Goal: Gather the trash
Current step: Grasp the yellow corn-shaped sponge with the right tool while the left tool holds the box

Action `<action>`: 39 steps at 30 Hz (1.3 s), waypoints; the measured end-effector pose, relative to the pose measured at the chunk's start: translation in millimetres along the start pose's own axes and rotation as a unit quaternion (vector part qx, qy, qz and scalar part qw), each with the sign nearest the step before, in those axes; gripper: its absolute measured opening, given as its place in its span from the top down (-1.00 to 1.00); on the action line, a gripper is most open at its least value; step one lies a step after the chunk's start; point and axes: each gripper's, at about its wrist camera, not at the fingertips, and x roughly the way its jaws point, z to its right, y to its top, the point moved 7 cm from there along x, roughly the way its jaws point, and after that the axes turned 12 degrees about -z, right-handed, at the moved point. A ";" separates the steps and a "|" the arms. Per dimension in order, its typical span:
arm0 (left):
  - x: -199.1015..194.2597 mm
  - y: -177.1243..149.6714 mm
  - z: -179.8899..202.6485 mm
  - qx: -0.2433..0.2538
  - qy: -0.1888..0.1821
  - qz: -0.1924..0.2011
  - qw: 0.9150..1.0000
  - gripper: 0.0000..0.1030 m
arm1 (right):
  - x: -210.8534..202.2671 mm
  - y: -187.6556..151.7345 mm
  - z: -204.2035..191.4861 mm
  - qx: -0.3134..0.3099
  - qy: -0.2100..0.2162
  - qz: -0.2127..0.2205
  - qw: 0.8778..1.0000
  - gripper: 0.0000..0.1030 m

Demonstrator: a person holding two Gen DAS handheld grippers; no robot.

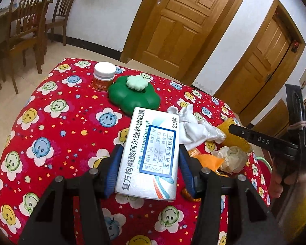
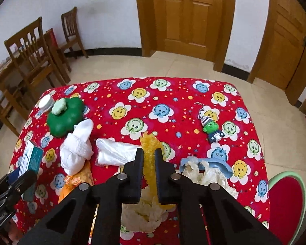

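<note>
Left wrist: left gripper (image 1: 149, 170) clamps "MeteoSpasmyl" medicine box (image 1: 151, 153); right gripper (image 2: 149, 163) pinches yellow wrapper (image 2: 150, 159).

Left claw (image 1: 148, 167) grips a white medicine box (image 1: 151, 153) above the tablecloth (image 1: 57, 126).

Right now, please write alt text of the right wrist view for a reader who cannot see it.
The right claw is shut on a crinkled yellow wrapper above crumpled tissue on a red smiley-face tablecloth. White socks, a clear plastic bag and a green-faced keychain figure lie around.
</note>
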 end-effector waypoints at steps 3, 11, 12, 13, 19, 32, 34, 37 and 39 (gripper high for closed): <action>-2.5 1.2 1.3 -0.002 -0.007 0.005 1.000 -0.05 | -12.7 -0.3 -0.7 0.001 0.001 0.023 1.000 0.82; -13.4 0.7 12.2 0.007 -0.014 0.016 1.000 -0.05 | -54.4 -11.9 -2.6 0.031 0.064 0.061 0.996 0.82; -16.6 0.4 13.2 0.009 -0.015 0.018 1.000 -0.05 | -61.1 -15.3 -1.5 0.036 0.069 0.068 0.995 0.82; -20.2 0.0 15.2 0.010 -0.016 0.020 1.000 -0.05 | -65.3 -17.5 -0.5 0.040 0.074 0.073 0.994 0.82; -42.5 -5.6 34.1 0.024 -0.026 0.029 0.999 -0.05 | -96.6 -36.5 10.5 0.063 0.095 0.104 0.988 0.82; -66.1 -36.8 88.5 0.044 -0.057 0.017 0.997 -0.05 | -142.3 -90.1 50.0 0.124 0.137 0.142 0.972 0.82; -69.7 -42.4 99.4 0.052 -0.058 0.017 0.997 -0.05 | -150.8 -99.4 58.4 0.132 0.140 0.150 0.970 0.82; -73.5 -48.5 113.7 0.058 -0.067 0.013 0.996 -0.05 | -160.9 -112.2 72.0 0.147 0.144 0.161 0.965 0.82; -74.9 -51.8 124.0 0.062 -0.072 0.009 0.995 -0.05 | -166.9 -119.7 81.3 0.155 0.148 0.167 0.962 0.82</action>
